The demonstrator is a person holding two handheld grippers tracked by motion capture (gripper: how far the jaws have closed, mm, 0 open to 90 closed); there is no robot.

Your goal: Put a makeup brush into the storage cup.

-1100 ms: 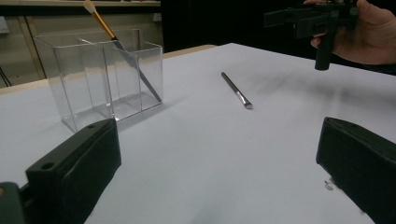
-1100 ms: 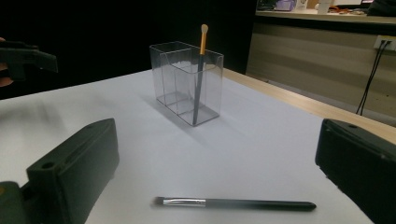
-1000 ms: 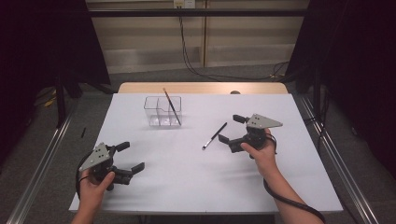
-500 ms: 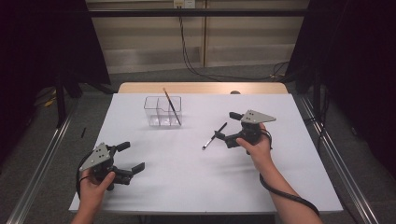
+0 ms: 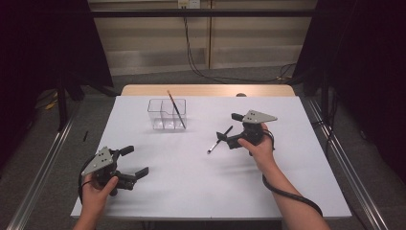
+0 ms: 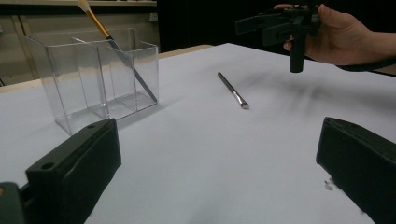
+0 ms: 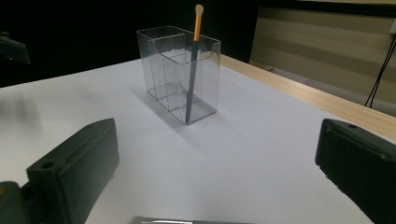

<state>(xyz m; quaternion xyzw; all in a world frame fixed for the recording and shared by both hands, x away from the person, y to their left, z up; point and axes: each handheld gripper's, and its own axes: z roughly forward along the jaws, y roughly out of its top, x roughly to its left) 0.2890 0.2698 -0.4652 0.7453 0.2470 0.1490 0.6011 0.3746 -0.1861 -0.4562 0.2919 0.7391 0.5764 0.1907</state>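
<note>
A clear plastic organizer (image 5: 163, 116) (image 6: 93, 79) (image 7: 173, 70) with three compartments stands at the back left of the white table. An orange-handled brush (image 5: 176, 109) (image 6: 99, 25) (image 7: 193, 63) leans in its right-hand compartment. A dark, silver-tipped brush (image 5: 219, 140) (image 6: 232, 90) lies flat mid-table; its silver end (image 7: 182, 220) shows at the bottom edge of the right gripper view. My right gripper (image 5: 230, 129) (image 7: 217, 182) hovers open just over that brush, jaws pointing left toward the organizer. My left gripper (image 5: 135, 161) (image 6: 217, 186) rests open near the front left, with nothing between its jaws.
The white table cover (image 5: 201, 187) ends at a wooden strip (image 5: 206, 90) along the far edge. In the left gripper view the other hand holds the right gripper (image 6: 280, 23) in the air beyond the lying brush. Metal floor rails run along both sides.
My right gripper has moved left and slightly forward, coming over the lying brush. The left gripper, organizer and both brushes have stayed put.
</note>
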